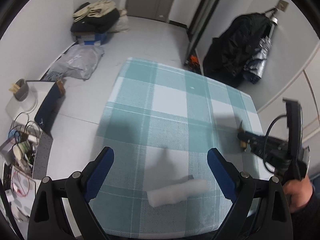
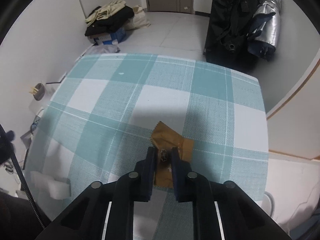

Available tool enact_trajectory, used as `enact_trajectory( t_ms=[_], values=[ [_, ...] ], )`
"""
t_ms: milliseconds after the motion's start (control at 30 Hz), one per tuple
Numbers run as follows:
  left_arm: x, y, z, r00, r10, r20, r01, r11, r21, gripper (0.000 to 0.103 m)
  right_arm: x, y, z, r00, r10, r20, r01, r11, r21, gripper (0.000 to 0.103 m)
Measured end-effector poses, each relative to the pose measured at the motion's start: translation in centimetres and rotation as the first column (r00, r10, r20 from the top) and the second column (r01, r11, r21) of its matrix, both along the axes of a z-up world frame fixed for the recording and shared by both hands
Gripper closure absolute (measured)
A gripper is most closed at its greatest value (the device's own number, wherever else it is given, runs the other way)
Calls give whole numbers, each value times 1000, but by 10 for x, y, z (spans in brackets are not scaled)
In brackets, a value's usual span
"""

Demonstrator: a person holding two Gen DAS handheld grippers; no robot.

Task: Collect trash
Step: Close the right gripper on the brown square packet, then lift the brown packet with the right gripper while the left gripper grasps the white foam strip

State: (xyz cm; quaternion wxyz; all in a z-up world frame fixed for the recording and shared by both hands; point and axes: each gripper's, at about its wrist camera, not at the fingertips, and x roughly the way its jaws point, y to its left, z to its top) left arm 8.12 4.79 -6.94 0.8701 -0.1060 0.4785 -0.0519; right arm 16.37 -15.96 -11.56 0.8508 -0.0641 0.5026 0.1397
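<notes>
A checked teal and white tablecloth [image 1: 170, 100] covers the table. On it lies a white foam piece [image 1: 176, 193], below and between the blue pads of my left gripper [image 1: 161, 151], which is open and holds nothing. The same foam piece [image 2: 58, 188] shows at the lower left of the right wrist view. A crinkled brown wrapper [image 2: 170, 138] rests on the cloth [image 2: 140, 92] near its right side. My right gripper [image 2: 163, 150] is shut on a bunched part of it. In the left wrist view the right gripper [image 1: 243, 141] is at the table's right edge, with a bit of wrapper [image 1: 240, 126] at its tip.
A person's hand [image 1: 298, 194] holds the right gripper. Left of the table stand a cluttered shelf [image 1: 20, 150] and a pen cup [image 1: 21, 92]. On the floor lie a grey bag [image 1: 76, 64] and clothes on a box [image 1: 94, 18]. A black coat [image 1: 238, 50] hangs at the right.
</notes>
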Motion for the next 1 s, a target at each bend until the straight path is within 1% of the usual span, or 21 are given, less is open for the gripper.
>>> enact_trajectory(
  t_ms=[67, 100, 133, 200, 300, 367, 400, 500, 667, 767, 800, 900, 933, 967, 1000],
  values=[
    [4, -6, -8, 999, -32, -20, 33, 999, 35, 10, -4, 0, 2, 1000, 7, 1, -7, 1000, 12, 93],
    [6, -8, -11, 998, -46, -34, 47, 998, 38, 10, -5, -2, 4, 1000, 9, -1, -9, 999, 31, 95],
    [6, -8, -15, 997, -56, -48, 57, 998, 34, 11, -6, -4, 6, 1000, 12, -1, -12, 998, 56, 95],
    [5, -10, -21, 994, -82, -77, 82, 997, 0, 11, -11, -7, 13, 1000, 15, 13, -16, 997, 79, 98],
    [1, -13, -23, 989, -116, -90, 115, 993, -21, 11, -13, -16, 23, 1000, 10, 23, -13, 990, 143, 98],
    [-3, -15, -25, 988, -122, -93, 123, 992, 2, 11, -14, -21, 27, 1000, 12, 16, -15, 983, 182, 98],
    [-4, -15, -27, 987, -127, -103, 127, 992, -4, 11, -15, -24, 29, 1000, 16, 14, -18, 978, 210, 98],
    [-10, -12, -32, 984, -118, -130, 114, 993, -40, 11, -21, -33, 37, 1000, 18, 26, -24, 968, 251, 98],
    [-14, -21, -36, 979, -155, -129, 158, 987, 10, 11, -26, -45, 45, 999, -1, 37, -9, 956, 295, 98],
    [-14, -27, -43, 969, -196, -153, 200, 980, 6, 11, -29, -49, 48, 999, -4, 45, -10, 953, 304, 98],
    [-14, -31, -45, 965, -208, -157, 214, 977, 20, 11, -31, -50, 49, 999, -3, 47, -12, 952, 307, 98],
    [-17, -38, -48, 961, -226, -157, 242, 966, 93, 11, -35, -53, 52, 998, -1, 60, -18, 949, 314, 98],
    [-17, -39, -49, 960, -232, -159, 250, 963, 100, 11, -37, -54, 53, 998, -2, 65, -18, 950, 311, 98],
    [-17, -42, -51, 957, -239, -165, 258, 960, 105, 13, -38, -55, 54, 998, -4, 68, -17, 950, 312, 98],
    [-18, -42, -53, 955, -242, -171, 262, 959, 108, 19, -39, -57, 55, 997, -7, 71, -16, 949, 314, 98]
  ],
)
